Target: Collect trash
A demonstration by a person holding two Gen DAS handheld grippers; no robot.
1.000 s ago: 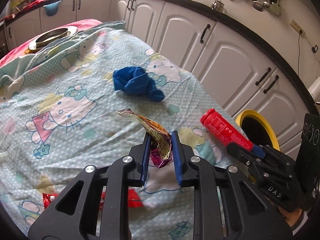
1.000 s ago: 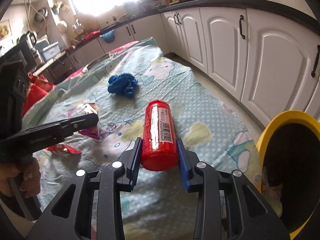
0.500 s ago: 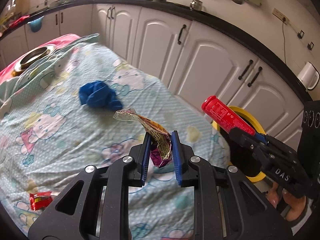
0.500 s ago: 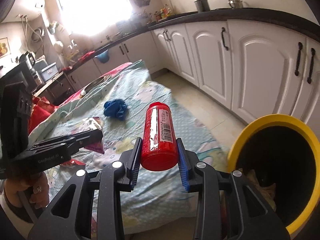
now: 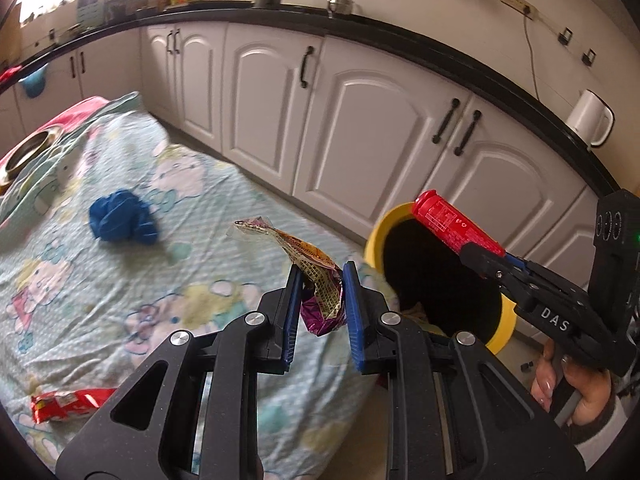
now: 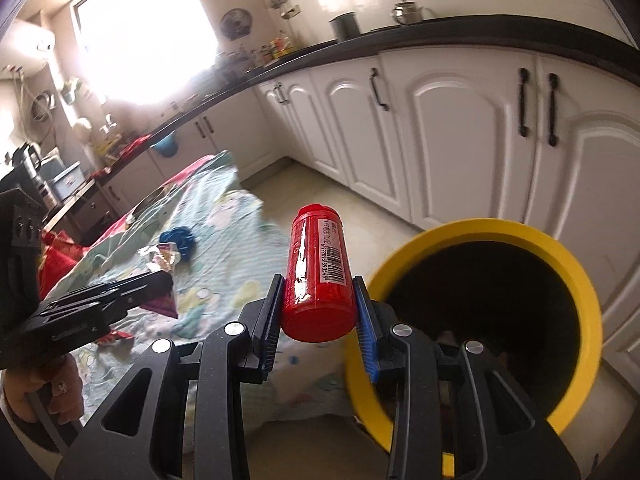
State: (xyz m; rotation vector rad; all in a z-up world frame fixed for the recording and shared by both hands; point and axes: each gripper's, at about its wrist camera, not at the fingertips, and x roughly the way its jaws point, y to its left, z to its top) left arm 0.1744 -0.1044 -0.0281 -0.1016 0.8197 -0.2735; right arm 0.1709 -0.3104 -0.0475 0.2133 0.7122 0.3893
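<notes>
So we've got the left tongs clamped on a crumpled snack wrapper, which sticks out from between the blue pads toward about 11 o'clock in the left wrist view. It's hanging over the corner of the table, the one under the cartoon-print sheet, with the yellow-rimmed bin right there at 3 o'clock of the pads.

Our right tongs are squeezed onto a red tube-shaped container, gripped near its flat base, cap end pointing away at 12 o'clock. In the right wrist view the bin sits at roughly 3 to 4 o'clock of the tongs, mouth wide open and dark inside, some scraps visible at the bottom. From the left side, the red tube hovers just over the bin's rim.

On the table: a scrunched blue glove at 10 o'clock and a red wrapper down at 8 o'clock near the edge.
</notes>
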